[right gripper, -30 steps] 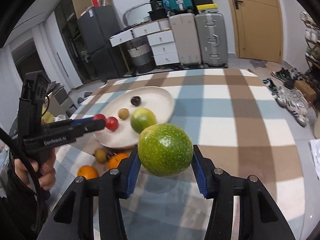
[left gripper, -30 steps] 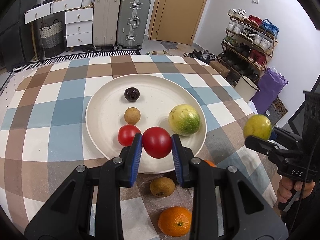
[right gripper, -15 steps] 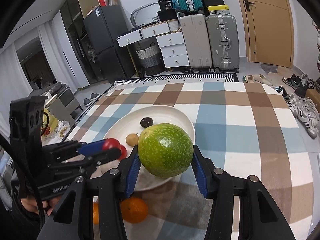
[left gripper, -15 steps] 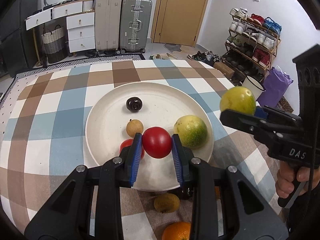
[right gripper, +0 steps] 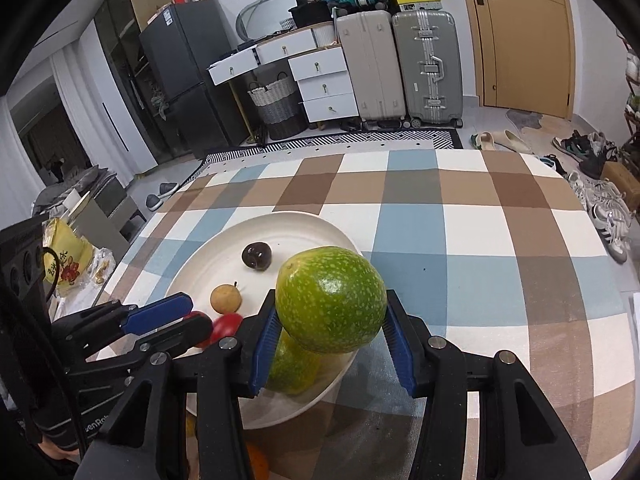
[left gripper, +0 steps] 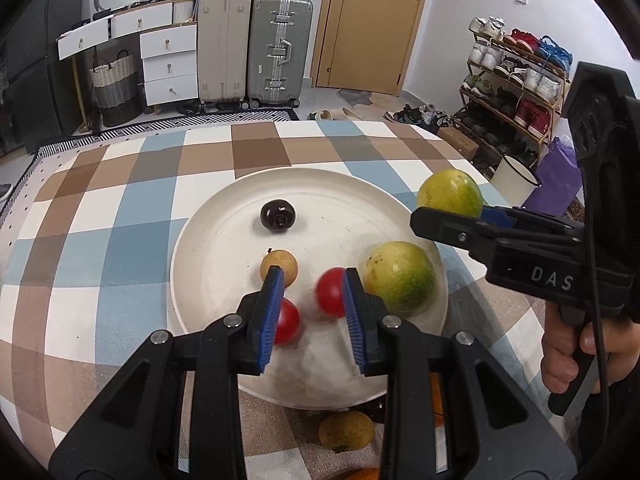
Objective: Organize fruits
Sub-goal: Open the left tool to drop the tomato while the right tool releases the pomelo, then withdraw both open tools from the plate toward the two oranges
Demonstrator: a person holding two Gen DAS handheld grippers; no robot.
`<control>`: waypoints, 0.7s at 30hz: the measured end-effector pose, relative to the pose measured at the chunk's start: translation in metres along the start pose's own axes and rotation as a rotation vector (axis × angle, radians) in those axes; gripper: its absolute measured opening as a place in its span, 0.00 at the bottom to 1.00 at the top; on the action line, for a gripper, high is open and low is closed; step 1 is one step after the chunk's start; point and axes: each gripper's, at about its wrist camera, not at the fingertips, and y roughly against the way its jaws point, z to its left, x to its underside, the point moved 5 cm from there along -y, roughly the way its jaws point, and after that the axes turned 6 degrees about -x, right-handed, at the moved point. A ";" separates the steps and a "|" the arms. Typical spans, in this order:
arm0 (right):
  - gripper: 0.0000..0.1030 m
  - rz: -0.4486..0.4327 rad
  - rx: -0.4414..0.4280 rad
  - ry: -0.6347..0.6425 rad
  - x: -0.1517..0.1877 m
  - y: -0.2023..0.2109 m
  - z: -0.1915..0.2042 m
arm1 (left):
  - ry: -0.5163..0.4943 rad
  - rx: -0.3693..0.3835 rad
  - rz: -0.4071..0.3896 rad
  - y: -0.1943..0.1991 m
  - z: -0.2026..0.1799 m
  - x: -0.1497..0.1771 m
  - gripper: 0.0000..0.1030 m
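left tongs (left gripper: 312, 316) parted over plate (left gripper: 208, 264), right tongs (right gripper: 334, 338) gripping green fruit (right gripper: 331, 299)

Fruits (left gripper: 279, 214) on plate (left gripper: 208, 248); others (left gripper: 346, 430) before it

Plate's (left gripper: 224, 232) far half past the left tool (left gripper: 312, 316) is mostly bare, just a dark fruit (left gripper: 277, 215) there. Tomatoes (left gripper: 330, 297), a small brown fruit (left gripper: 279, 267) and a green fruit (left gripper: 399, 278) crowd its tips.

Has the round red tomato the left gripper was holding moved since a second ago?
Yes. The round red tomato has dropped from the open left gripper onto the white plate.
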 end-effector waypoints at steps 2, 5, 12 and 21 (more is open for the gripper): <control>0.49 -0.006 -0.007 -0.005 -0.001 0.001 0.000 | 0.002 0.000 0.005 0.001 0.000 0.000 0.32; 0.52 -0.031 -0.011 0.012 -0.003 0.009 0.003 | 0.004 -0.015 -0.007 0.006 0.001 0.001 0.53; 0.77 -0.051 -0.014 0.040 0.004 0.035 0.009 | 0.030 -0.080 -0.064 0.035 0.012 0.004 0.92; 1.00 -0.044 -0.051 0.089 0.034 0.070 0.032 | 0.040 -0.129 -0.064 0.076 0.027 0.022 0.99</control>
